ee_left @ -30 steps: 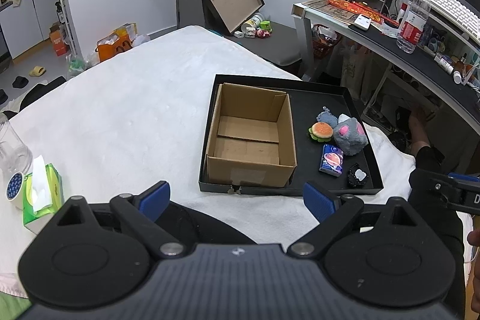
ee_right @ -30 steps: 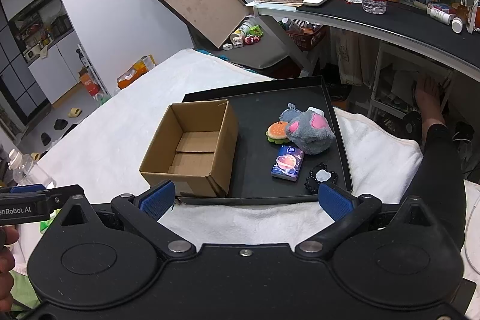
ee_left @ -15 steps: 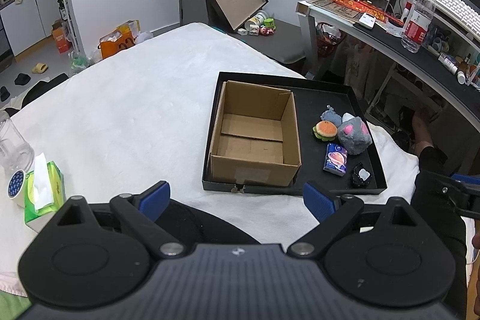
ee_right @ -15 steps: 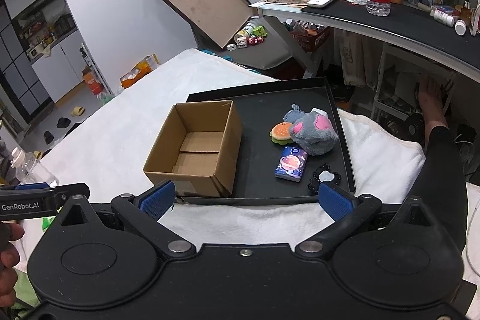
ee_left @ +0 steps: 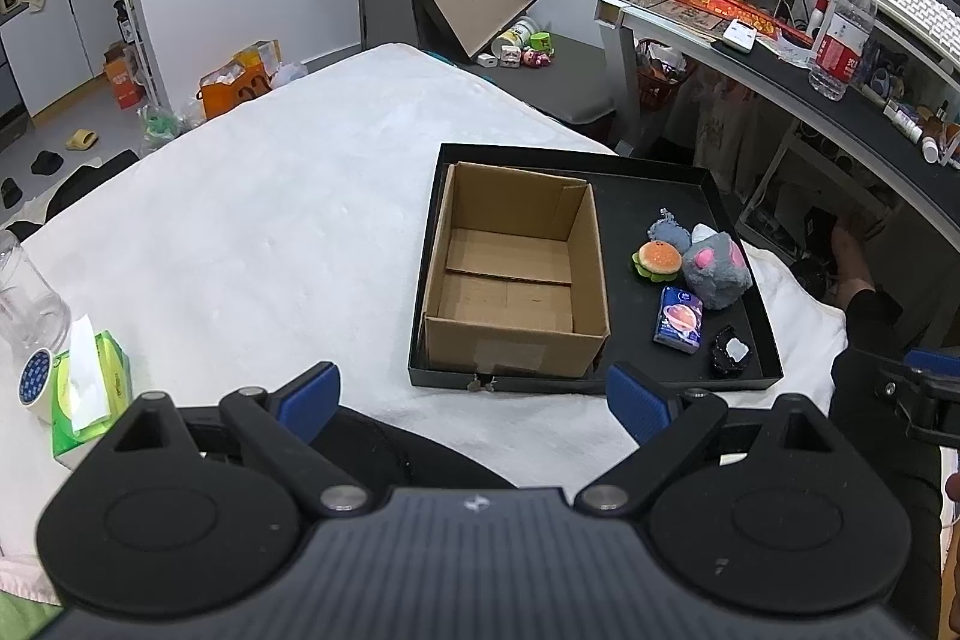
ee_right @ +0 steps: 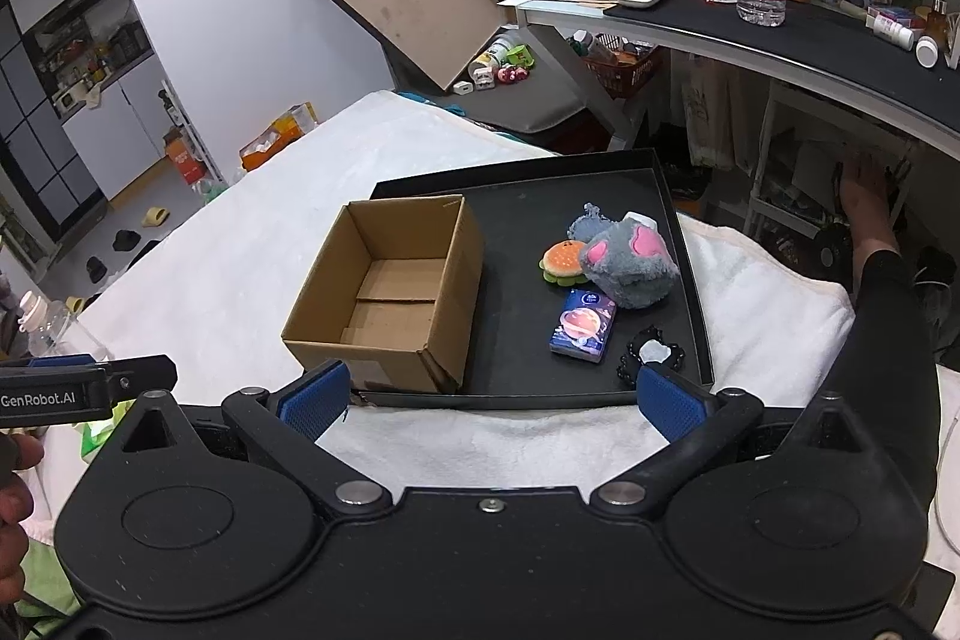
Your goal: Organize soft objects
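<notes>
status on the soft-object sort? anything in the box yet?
Nothing done: the cardboard box is empty. In hand: nothing; the left gripper and right gripper are open, short of the black tray. Left: the grey plush, burger plush, the smaller grey toy behind them, and the tissue pack.

You are looking at matt brown cardboard box [ee_left: 516, 274], corrugated edges raw, sitting in black tray [ee_left: 660, 196] with smooth dull finish. Grey plush toy [ee_right: 630, 265] is showing fuzzy pile, pink patches smoother. Burger toy [ee_right: 562, 261] is looking soft, nubbly. Tissue pack [ee_right: 583, 325] is gleaming in glossy film. White cloth [ee_left: 270, 220] is lying coarse, towel-like. Gripper pads [ee_right: 315, 400] are showing ribbed blue rubber on matt black plastic.
</notes>
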`<action>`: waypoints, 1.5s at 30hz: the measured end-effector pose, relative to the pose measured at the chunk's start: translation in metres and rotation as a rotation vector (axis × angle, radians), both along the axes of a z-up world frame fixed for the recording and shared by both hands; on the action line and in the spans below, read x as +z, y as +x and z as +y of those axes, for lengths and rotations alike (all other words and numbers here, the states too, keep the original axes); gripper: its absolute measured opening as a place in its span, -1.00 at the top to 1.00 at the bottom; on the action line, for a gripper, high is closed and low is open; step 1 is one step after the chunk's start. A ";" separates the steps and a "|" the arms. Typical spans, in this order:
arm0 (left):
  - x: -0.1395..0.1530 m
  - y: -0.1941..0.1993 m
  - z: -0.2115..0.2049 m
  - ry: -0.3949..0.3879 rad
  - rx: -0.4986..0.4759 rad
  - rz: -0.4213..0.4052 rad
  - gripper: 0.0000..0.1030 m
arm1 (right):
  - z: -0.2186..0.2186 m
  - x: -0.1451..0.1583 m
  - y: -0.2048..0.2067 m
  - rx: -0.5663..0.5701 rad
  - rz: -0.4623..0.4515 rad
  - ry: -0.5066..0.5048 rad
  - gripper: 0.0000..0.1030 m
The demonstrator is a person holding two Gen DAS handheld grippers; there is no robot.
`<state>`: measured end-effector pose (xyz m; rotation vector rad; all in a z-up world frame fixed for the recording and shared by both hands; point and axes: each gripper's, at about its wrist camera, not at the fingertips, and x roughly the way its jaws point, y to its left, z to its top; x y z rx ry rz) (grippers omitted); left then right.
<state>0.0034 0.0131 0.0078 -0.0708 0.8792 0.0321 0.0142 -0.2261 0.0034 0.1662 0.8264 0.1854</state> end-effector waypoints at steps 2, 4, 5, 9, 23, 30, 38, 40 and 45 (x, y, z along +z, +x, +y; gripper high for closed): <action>-0.001 0.002 0.000 -0.002 -0.001 0.003 -0.84 | -0.001 -0.001 0.001 -0.002 0.002 -0.001 -1.00; -0.002 0.002 -0.001 0.000 0.000 0.003 -0.84 | -0.003 -0.003 0.003 -0.007 0.007 0.001 -1.00; -0.003 0.004 -0.001 0.001 0.000 0.004 -0.84 | -0.004 -0.005 0.005 -0.011 0.009 0.002 -1.00; -0.007 0.011 0.000 0.000 0.009 0.008 -0.84 | -0.009 -0.010 0.011 -0.023 0.021 0.003 -1.00; -0.029 0.045 -0.004 0.006 0.011 0.043 -0.83 | -0.029 -0.038 0.042 -0.066 0.064 0.023 -1.00; -0.045 0.066 -0.004 0.005 0.026 0.077 -0.83 | -0.036 -0.051 0.059 -0.073 0.077 0.031 -1.00; -0.062 0.090 0.001 -0.015 0.052 0.119 -0.82 | -0.044 -0.062 0.081 -0.080 0.090 0.037 -1.00; -0.065 0.097 0.002 -0.019 0.059 0.130 -0.82 | -0.045 -0.064 0.087 -0.080 0.095 0.034 -1.00; -0.072 0.112 0.008 -0.036 0.082 0.153 -0.82 | -0.049 -0.068 0.103 -0.080 0.116 0.025 -1.00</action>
